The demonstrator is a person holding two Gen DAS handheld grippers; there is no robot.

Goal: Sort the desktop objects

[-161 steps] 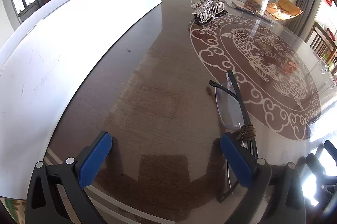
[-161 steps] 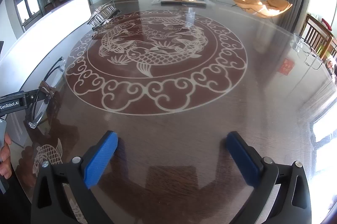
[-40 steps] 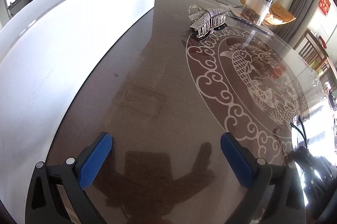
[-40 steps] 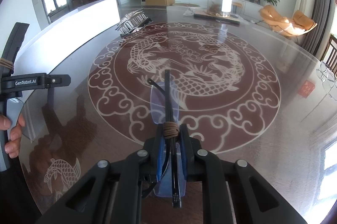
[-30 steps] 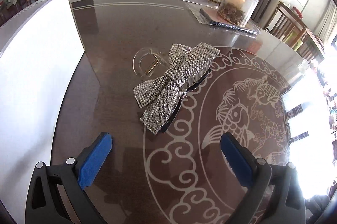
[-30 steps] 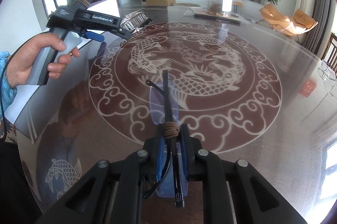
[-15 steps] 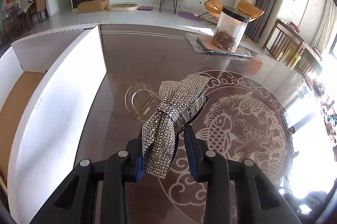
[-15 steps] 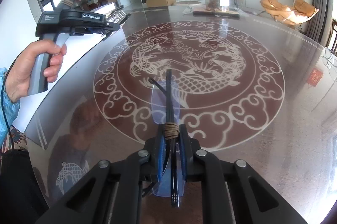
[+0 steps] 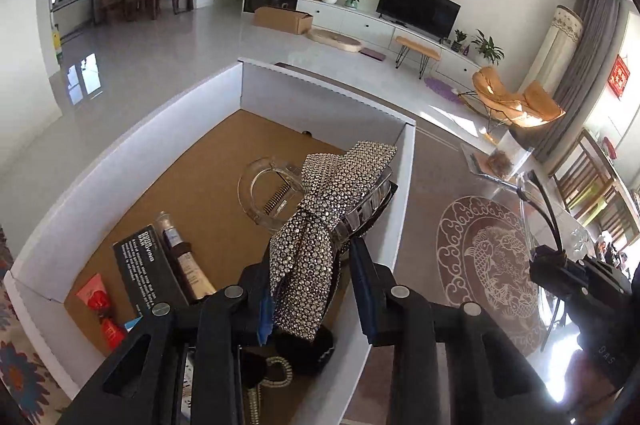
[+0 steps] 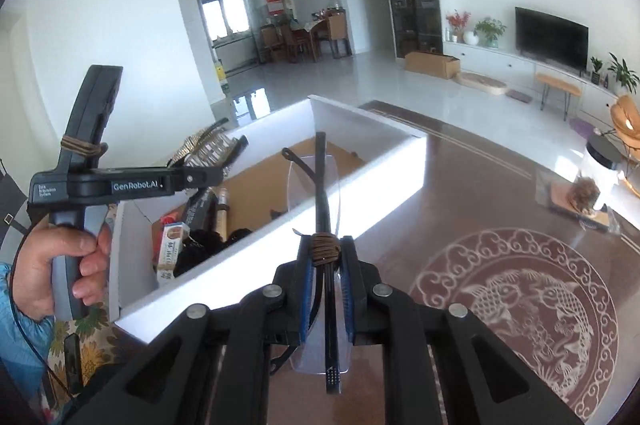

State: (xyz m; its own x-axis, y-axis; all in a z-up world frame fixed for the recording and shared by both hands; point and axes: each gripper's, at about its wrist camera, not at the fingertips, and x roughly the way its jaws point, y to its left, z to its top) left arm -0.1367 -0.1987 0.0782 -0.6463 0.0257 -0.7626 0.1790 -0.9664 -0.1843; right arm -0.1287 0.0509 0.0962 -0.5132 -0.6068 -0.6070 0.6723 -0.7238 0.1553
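Sunlit living room floor stretches behind the dark table (image 9: 424,185), which carries a pale fish medallion. From the left wrist view, a white box (image 9: 404,193) with a brown floor stands at the table's edge, its far half bare and roomy. The left claw (image 9: 314,277) is clamped on a rhinestone bow hair clip (image 9: 320,225), held over the box just inside its right wall. Below lie a clear hair claw clip (image 9: 260,193), a black carton (image 9: 136,265), a tube (image 9: 184,261) and a red sachet (image 9: 96,299); the carton's print is too small to read. The right claw shows at the right edge.

From the right wrist view, the right claw (image 10: 326,289) is closed tight on folded glasses (image 10: 320,185), poised above the box's near wall (image 10: 280,245), over the table side. Only this view shows a hand (image 10: 56,265) gripping the left tool's handle, marked "GenRobot.AI".
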